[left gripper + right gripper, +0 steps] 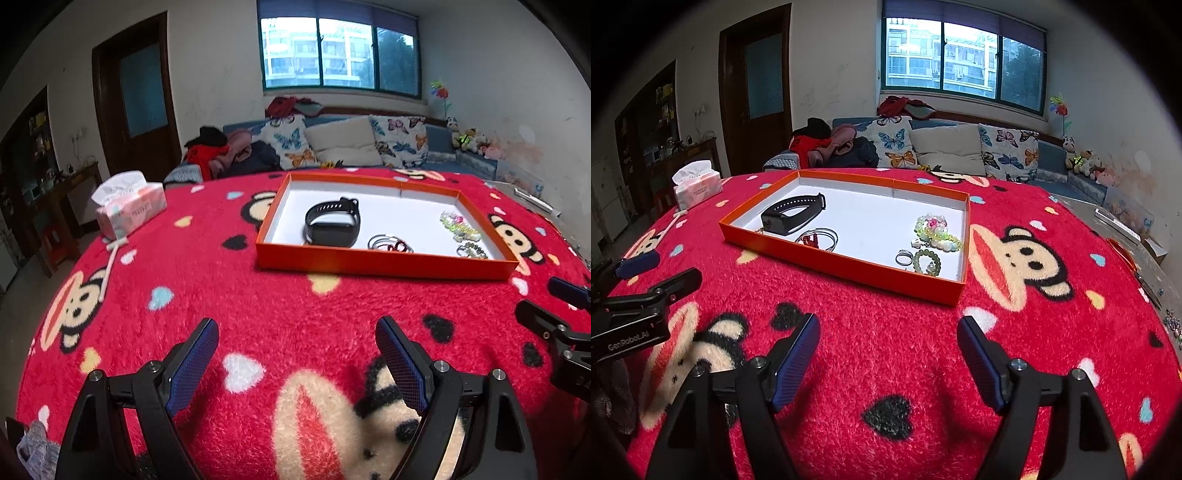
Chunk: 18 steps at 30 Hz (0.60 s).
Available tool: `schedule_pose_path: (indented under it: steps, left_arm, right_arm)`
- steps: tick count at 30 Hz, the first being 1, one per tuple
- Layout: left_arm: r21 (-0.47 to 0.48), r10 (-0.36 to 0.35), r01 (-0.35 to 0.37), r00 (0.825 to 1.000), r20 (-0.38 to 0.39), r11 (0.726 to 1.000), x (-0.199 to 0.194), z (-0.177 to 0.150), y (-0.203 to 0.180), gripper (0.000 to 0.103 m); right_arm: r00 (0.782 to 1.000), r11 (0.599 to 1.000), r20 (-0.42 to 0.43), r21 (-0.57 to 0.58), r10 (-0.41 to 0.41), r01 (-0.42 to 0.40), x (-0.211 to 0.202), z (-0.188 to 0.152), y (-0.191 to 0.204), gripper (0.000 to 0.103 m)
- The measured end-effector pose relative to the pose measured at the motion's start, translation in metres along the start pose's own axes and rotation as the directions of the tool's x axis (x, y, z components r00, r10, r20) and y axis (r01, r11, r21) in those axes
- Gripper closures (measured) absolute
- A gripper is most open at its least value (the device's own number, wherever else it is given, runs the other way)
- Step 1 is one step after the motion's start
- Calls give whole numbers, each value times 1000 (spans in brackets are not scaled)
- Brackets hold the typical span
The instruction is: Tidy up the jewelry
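A table under a red fleece blanket [886,350] with cartoon monkey faces and small hearts.

Ahead of the right claw [888,325], a shallow orange tray [842,264] with a white floor sits flat on the blanket. Far off to that claw's left, near the blanket's edge, stands a pink tissue pack [698,188] with a tissue sticking up; just beside it, nearer the claw, lies a thin white stick [110,258].

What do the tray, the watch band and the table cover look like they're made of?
Tray: likely cardboard, matte orange outside and white inside, with thin folded walls. Watch band: probably rubber or silicone, matte black, with a row of punched holes. Table cover: fuzzy fleece or plush, red with cartoon monkeys, its fibres standing up.
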<state>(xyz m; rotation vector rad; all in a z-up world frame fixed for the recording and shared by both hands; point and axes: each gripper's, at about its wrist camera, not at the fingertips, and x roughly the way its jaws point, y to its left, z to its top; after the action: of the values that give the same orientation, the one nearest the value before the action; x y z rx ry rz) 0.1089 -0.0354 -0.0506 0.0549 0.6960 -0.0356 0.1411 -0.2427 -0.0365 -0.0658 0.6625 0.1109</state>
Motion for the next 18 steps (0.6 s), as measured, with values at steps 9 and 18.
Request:
schedule_pose_path:
  steps: [9, 18]
  left_arm:
    - [5, 13, -13, 1000, 5, 1000, 1, -1, 0, 12]
    - [1, 30, -30, 999, 16, 1000, -2, -1, -2, 12]
  right_arm:
    - [1000, 1000, -4, 2, -2, 2, 1, -1, -2, 16]
    - [1000, 1000, -6, 2, -2, 2, 1, -1, -2, 16]
